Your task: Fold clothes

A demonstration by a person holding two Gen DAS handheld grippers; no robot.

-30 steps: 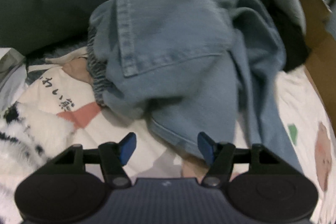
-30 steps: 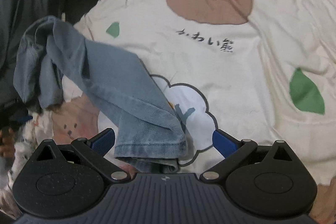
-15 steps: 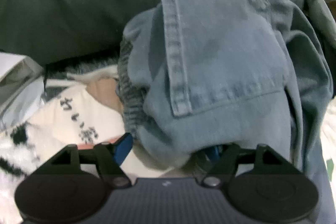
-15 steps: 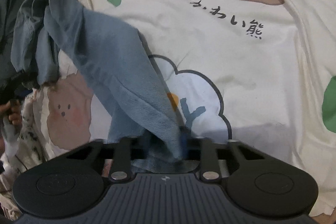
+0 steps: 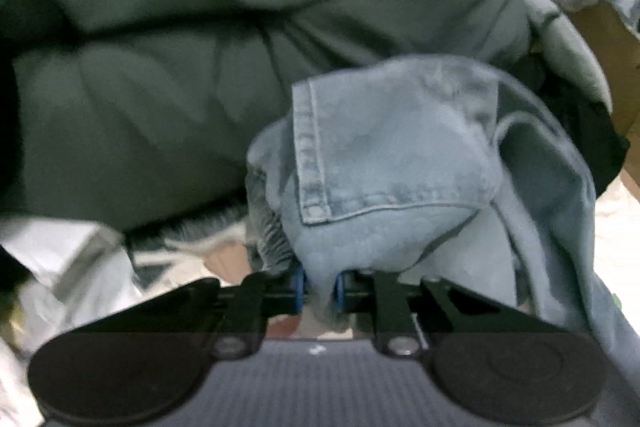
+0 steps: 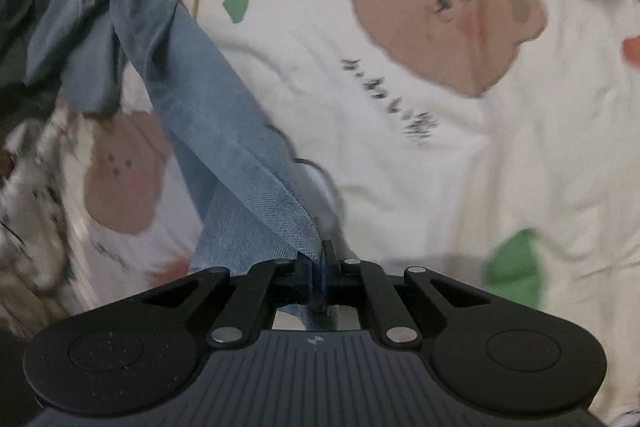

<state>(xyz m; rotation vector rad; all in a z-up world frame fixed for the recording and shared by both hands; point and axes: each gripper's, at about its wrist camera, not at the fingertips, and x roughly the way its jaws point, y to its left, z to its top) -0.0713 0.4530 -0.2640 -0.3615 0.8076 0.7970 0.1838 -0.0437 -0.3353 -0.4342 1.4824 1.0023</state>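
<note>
Open room: we note the cream bear-print sheet (image 6: 500, 155) lying bare on the right. Obstacles: we list the dark green quilt (image 5: 200, 67) heaped behind, denim jeans (image 6: 224, 131) stretched across the left, and a cardboard box (image 5: 612, 39) at the far edge.

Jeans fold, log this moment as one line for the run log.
stage: pick-up | left gripper: just closed, shut on jeans | right gripper: just closed, shut on jeans | surface: bear-print sheet
</note>
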